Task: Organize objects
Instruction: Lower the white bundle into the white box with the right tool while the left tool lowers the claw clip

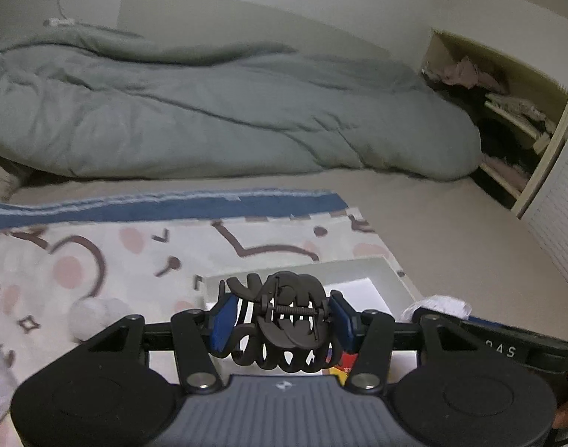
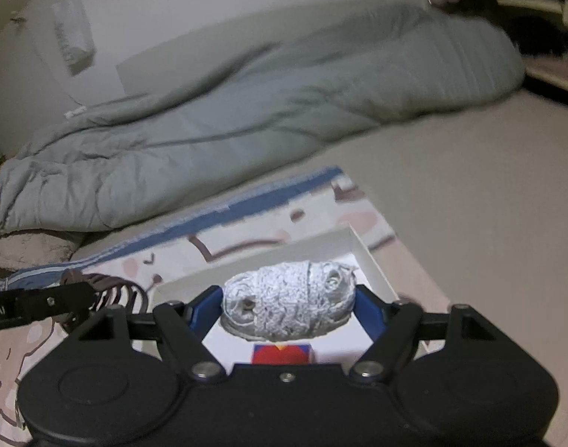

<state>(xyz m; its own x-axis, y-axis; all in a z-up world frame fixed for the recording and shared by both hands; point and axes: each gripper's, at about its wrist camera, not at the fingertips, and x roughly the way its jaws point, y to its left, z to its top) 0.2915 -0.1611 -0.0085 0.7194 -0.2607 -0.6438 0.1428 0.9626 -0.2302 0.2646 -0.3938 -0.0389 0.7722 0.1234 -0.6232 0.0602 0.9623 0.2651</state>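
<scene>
Hair claw [image 1: 284,316] and lace bundle [image 2: 289,305] sit clamped between jaws.

Your black plastic claw hair clip [image 1: 284,320] hides most of the shallow white cardboard box [image 1: 392,272], and the open wardrobe's dark shelves [image 1: 507,119] are too blurred to read.

Dim, flat indoor light; both fisheye views bend at dark corners, with motion blur throughout

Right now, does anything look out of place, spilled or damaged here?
Nothing stands out. The left tongs grip a dark hair clip, the right tongs a white lace roll, both over the open white box. The duvet is merely rumpled.
</scene>
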